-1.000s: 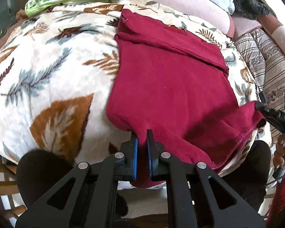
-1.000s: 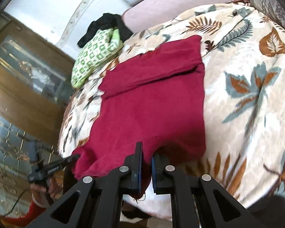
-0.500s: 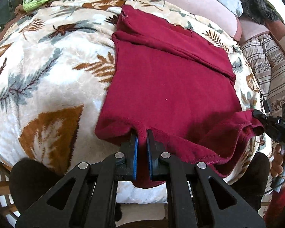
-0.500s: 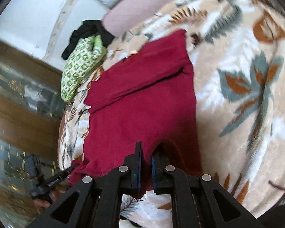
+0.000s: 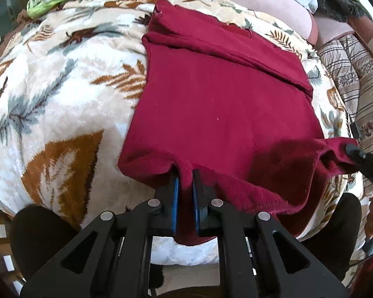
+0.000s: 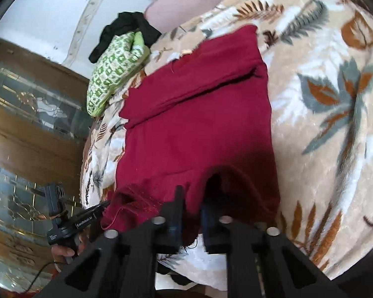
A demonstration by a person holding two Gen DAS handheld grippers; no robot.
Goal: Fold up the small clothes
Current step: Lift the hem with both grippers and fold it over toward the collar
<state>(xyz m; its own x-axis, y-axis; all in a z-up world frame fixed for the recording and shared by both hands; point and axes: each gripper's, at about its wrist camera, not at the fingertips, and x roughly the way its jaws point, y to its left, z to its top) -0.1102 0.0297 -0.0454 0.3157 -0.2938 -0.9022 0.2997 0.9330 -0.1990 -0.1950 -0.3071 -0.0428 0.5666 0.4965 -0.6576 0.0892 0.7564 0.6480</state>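
A leaf-print blanket [image 5: 62,94] covers the bed and serves as the folding surface, where a dark red garment [image 5: 218,104] lies flat, its far edge already turned over. The left gripper [image 5: 185,173] and right gripper [image 6: 191,198] are each clamped tight on a near corner of the hem, apparently to carry that edge forward for the next fold.
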